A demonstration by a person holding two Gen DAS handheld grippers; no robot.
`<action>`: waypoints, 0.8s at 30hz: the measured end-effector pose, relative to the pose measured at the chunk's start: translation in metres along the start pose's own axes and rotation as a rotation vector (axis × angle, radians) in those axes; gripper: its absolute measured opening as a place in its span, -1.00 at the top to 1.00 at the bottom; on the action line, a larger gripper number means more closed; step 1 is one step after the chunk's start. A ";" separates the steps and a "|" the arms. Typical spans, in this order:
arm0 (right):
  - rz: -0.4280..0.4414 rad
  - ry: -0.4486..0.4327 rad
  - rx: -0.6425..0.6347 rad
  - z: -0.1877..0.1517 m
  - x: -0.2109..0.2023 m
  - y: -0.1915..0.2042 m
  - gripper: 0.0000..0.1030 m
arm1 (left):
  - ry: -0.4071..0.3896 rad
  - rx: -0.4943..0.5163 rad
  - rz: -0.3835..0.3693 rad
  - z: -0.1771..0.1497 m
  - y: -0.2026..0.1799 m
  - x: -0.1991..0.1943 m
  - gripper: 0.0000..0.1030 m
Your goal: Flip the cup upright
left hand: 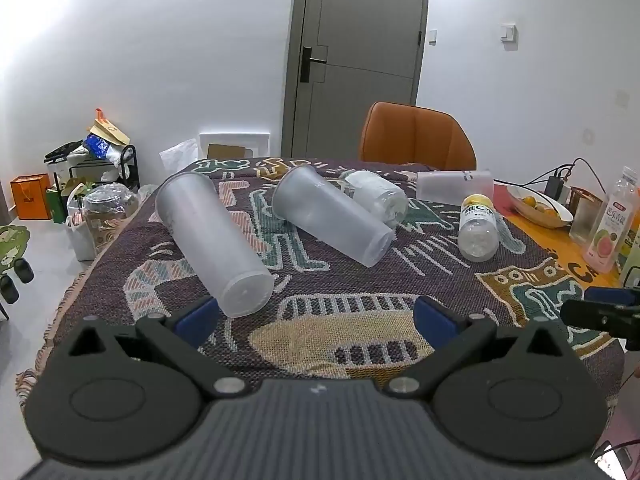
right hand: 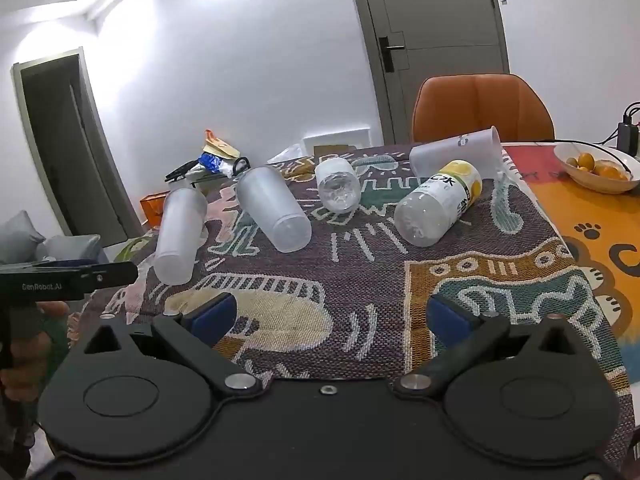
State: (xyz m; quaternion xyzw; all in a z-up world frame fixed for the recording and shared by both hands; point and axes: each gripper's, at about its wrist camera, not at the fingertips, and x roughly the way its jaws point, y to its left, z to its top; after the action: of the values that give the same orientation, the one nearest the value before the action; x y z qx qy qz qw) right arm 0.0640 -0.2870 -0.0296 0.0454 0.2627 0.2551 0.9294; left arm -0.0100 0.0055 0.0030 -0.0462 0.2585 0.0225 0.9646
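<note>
Left hand-held gripper (left hand: 316, 316) spread wide, empty, low over the counter (left hand: 520, 320). Nearest frosted cup (left hand: 212, 246) lying on its side at eleven o'clock — base toward the left pad, mouth away, long axis running to eleven. Right hand-held gripper (right hand: 328, 318) also wide, empty, farther off. Cup's open mouth turned away, hidden.

Lived-in home room, patterned tablecloth (left hand: 320, 280), orange chair (left hand: 416, 132), fruit bowl (right hand: 596, 168) (cluttered floor corner)
</note>
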 end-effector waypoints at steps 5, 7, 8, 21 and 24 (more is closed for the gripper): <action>0.002 -0.003 -0.003 0.000 -0.001 0.000 -1.00 | 0.002 -0.002 -0.001 0.000 0.001 0.000 -0.99; 0.003 -0.003 -0.001 0.001 0.000 0.000 -1.00 | 0.002 -0.001 -0.001 0.000 0.001 0.000 -0.99; 0.003 -0.002 -0.001 0.001 0.000 0.000 -1.00 | 0.002 -0.001 -0.001 -0.001 0.001 0.000 -0.99; 0.003 -0.002 0.002 0.001 -0.001 -0.001 -1.00 | -0.002 0.000 -0.001 0.001 0.001 -0.002 -0.99; 0.000 -0.007 -0.005 0.002 -0.001 0.000 -1.00 | -0.005 -0.005 -0.007 0.002 0.002 -0.003 -0.99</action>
State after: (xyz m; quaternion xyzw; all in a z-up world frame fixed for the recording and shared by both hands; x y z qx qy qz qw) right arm 0.0639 -0.2879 -0.0275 0.0442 0.2590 0.2558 0.9303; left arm -0.0119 0.0073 0.0057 -0.0492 0.2561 0.0199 0.9652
